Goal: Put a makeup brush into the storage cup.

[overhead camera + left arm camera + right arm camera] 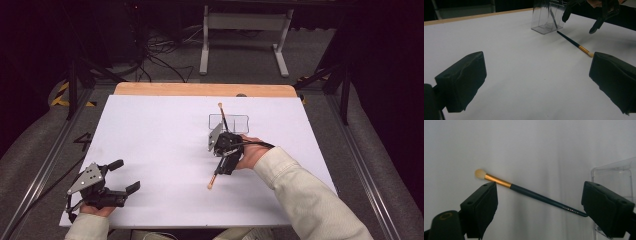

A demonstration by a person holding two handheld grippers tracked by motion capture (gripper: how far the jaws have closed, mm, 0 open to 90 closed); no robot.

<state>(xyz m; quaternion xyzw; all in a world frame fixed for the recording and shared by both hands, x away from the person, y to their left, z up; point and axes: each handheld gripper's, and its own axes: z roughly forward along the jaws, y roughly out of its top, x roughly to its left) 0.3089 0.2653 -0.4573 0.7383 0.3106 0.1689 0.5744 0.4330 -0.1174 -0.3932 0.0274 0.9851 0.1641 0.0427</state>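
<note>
A make-up brush (534,194) with a dark handle, gold ferrule and pale tuft lies flat on the white table (160,150). My right gripper (539,192) hangs over it, jaws open, one on either side of the brush and clear of it. From above, the right gripper (224,159) covers the brush's middle, and the brush tuft (210,186) pokes out toward me. Just beyond stands a clear plastic box (235,121) with a second brush (221,114) leaning in it. My left gripper (127,175) rests open and empty at the near left.
In the left gripper view, the clear box (546,18) and the lying brush (574,44) are far ahead, with the right gripper (581,21) above them. A wooden strip (205,89) edges the table's far side. Dark floor, cables and a stand lie beyond.
</note>
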